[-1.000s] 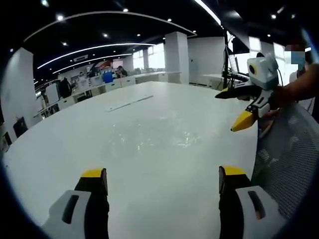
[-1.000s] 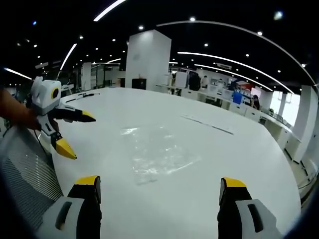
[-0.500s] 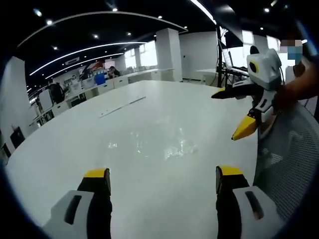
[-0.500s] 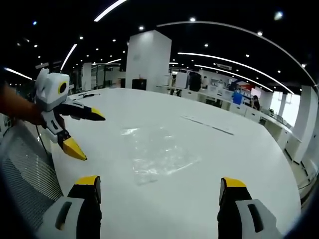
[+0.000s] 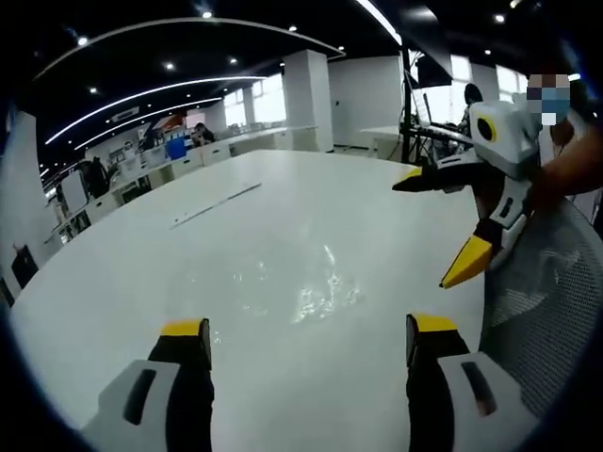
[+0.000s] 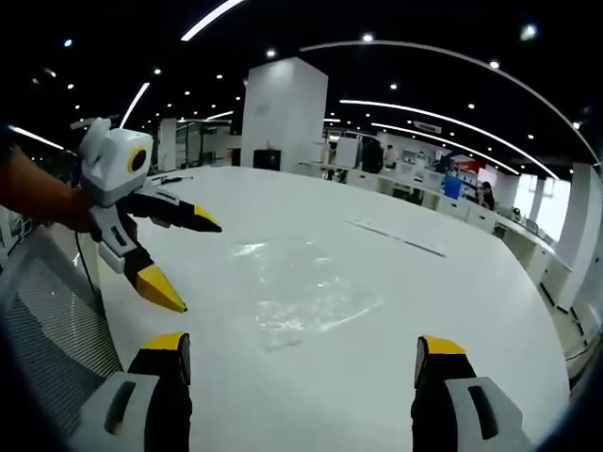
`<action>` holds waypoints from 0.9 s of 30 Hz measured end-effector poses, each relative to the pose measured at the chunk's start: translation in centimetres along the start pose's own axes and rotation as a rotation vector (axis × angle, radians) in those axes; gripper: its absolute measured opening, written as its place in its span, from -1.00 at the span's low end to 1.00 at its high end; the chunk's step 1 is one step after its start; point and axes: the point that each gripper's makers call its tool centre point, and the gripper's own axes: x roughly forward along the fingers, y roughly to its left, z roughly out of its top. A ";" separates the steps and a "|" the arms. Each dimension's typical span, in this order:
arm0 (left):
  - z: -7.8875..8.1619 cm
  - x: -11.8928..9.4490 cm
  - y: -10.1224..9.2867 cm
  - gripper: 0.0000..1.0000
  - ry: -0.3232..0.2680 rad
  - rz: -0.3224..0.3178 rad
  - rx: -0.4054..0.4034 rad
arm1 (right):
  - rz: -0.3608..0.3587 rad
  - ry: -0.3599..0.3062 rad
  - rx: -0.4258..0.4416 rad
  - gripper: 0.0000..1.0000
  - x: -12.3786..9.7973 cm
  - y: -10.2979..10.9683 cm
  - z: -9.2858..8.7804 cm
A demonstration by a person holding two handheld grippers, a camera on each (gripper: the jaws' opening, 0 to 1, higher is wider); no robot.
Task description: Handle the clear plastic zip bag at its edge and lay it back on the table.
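Approach to the clear plastic zip bag point(image 6: 303, 294), which is lying flat on the white counter point(image 6: 452, 301). In the right gripper view the right gripper point(image 6: 300, 367) is hovering with its fingers point(image 6: 167, 353) spread wide and holding nothing; the bag sits just ahead of and between the fingertips. The left gripper point(image 6: 184, 259) is entering from the left side, its yellow-tipped fingers also parted wide and empty, poised beside the bag's near-left edge. In the left gripper view the bag point(image 5: 301, 287) is glinting ahead of that gripper's wide fingers point(image 5: 184, 344). To grasp well, one finger should probably slide low under the bag's edge, pinching the film there and not its middle. The film looks thin and slippery.
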 end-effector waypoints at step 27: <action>0.6 6.4 -3.3 0.28 0.141 -0.124 0.105 | -0.005 0.011 -0.007 1.00 0.2 0.0 -0.2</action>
